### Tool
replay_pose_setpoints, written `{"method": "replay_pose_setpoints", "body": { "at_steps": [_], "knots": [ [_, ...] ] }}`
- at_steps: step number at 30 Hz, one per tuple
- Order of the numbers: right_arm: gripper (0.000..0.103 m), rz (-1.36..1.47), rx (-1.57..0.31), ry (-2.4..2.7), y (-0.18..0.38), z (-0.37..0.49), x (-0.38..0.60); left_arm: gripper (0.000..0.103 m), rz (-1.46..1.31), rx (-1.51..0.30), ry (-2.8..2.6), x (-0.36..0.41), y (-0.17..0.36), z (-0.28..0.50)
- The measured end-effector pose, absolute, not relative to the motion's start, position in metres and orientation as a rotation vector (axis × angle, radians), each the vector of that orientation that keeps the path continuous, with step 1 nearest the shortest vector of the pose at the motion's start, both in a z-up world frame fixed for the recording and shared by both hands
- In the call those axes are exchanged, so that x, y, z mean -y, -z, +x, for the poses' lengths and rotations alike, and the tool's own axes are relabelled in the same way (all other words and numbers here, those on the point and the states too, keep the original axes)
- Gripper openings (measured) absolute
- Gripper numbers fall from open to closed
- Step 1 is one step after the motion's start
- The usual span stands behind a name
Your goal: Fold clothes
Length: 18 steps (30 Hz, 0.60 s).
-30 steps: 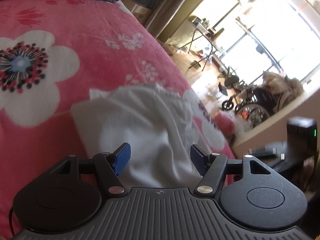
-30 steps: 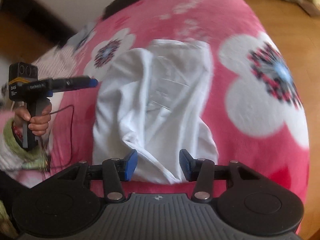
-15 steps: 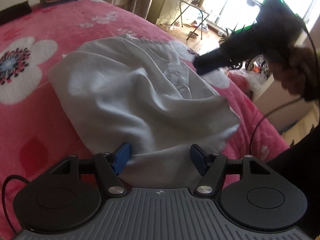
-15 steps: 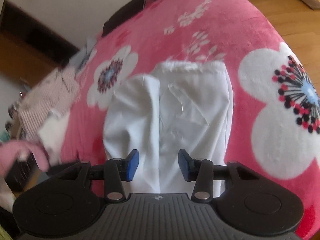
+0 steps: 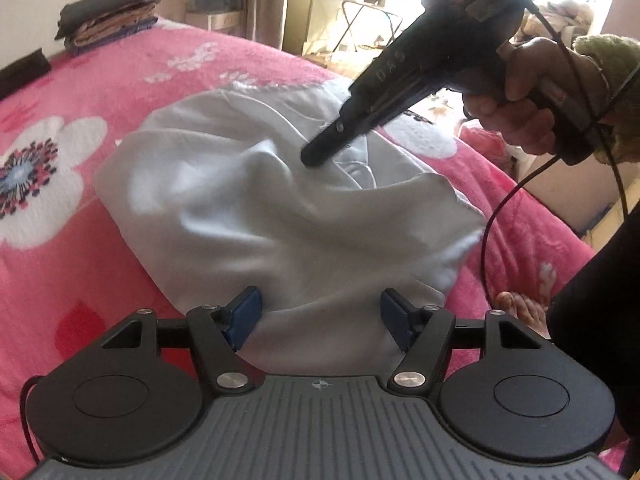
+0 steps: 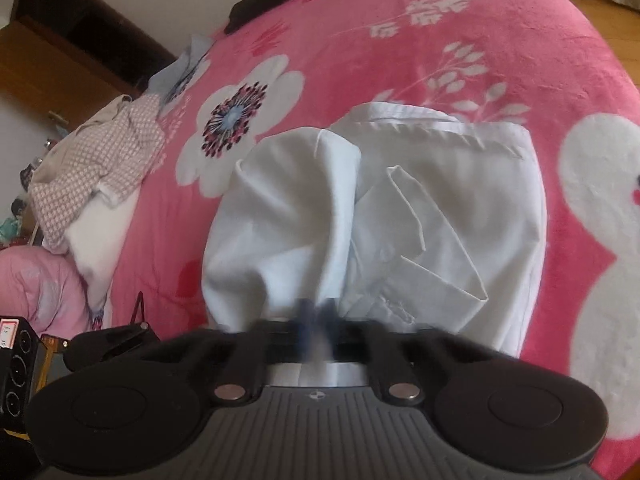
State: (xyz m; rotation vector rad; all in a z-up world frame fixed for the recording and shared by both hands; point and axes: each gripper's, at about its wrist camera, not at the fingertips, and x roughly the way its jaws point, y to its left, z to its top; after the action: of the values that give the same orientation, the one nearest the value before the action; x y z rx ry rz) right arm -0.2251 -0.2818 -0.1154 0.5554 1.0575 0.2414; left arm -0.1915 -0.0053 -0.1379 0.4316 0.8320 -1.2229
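Right gripper [image 6: 318,312] pinched tight on white shirt [image 6: 460,216], left gripper [image 5: 320,316] hanging wide open over it, pink blanket [image 6: 400,0] underneath.

We see bare pink bed [image 6: 360,40] around the white shirt [image 6: 460,200]; a clothes heap [image 6: 100,160] blocks nine o'clock, folded stack [image 5: 108,16] at eleven.

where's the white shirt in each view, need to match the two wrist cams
Left wrist view: the white shirt fills the centre, crumpled, running down between the open left gripper fingers; the right gripper meets it from the upper right.
Right wrist view: the shirt lies centre to right of centre, its near fold pinched in the shut gripper.
Shared landmark: the pink floral blanket under the shirt.
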Motion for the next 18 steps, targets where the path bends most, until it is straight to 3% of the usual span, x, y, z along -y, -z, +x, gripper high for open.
{"method": "replay_pose_setpoints", "body": {
  "at_steps": [10,18],
  "knots": [
    [0.000,0.400,-0.848,-0.180,0.057,-0.252,0.289,0.066,0.454,-0.712,1.282,0.012,0.126,-0.199],
    [0.000,0.320,-0.867,-0.061,0.075,-0.257,0.305,0.066,0.514,-0.687,1.284,0.021,0.136,-0.202]
  ]
}}
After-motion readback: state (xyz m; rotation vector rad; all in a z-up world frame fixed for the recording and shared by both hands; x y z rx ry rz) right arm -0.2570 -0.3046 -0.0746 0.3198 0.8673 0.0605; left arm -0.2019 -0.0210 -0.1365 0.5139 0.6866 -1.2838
